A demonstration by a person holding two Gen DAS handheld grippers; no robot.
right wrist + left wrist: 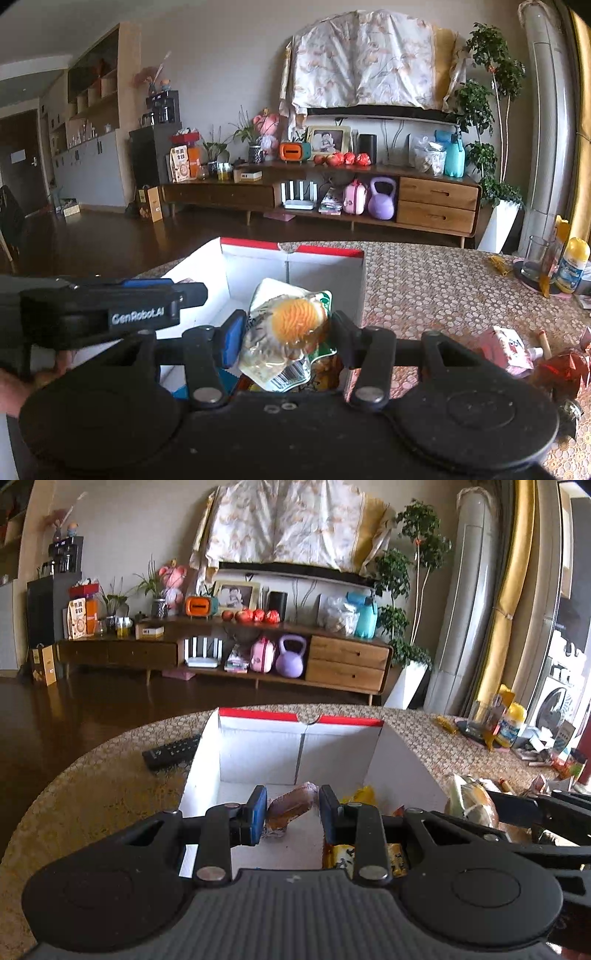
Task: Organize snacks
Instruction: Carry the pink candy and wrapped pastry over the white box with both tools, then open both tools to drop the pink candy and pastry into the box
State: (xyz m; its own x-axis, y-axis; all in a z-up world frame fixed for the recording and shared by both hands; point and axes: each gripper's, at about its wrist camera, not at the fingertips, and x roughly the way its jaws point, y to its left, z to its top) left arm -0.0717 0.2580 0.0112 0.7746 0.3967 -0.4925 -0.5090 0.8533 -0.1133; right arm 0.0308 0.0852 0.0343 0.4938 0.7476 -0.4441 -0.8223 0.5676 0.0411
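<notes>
Two claws hang over the open white box (402, 760) on our table (92, 794). Nearest in the left wrist view, our left claw (293, 814) is narrowly parted, and a brown wrapped snack (291, 805) sits between its blue pads; we cannot tell whether both pads press on it or whether it simply lies on the box floor. Beside it, yellow packets (364, 794) lie inside the box. In the right wrist view, our right claw (288, 336) grips a clear bag holding an orange round snack (295, 321), carried above the near end of the box (258, 273), with more packets under it. The left claw's body (110, 306) crosses the left side of that view, a hand (14, 391) below it. To the right on the table lie a pink carton (511, 350) and a red foil wrapper (565, 365). Left of the box lies a black remote (171, 751). Farther off stand a glass (537, 258) and a yellow-capped bottle (572, 264). Beyond the table, a wooden sideboard (436, 201) runs along the wall.
</notes>
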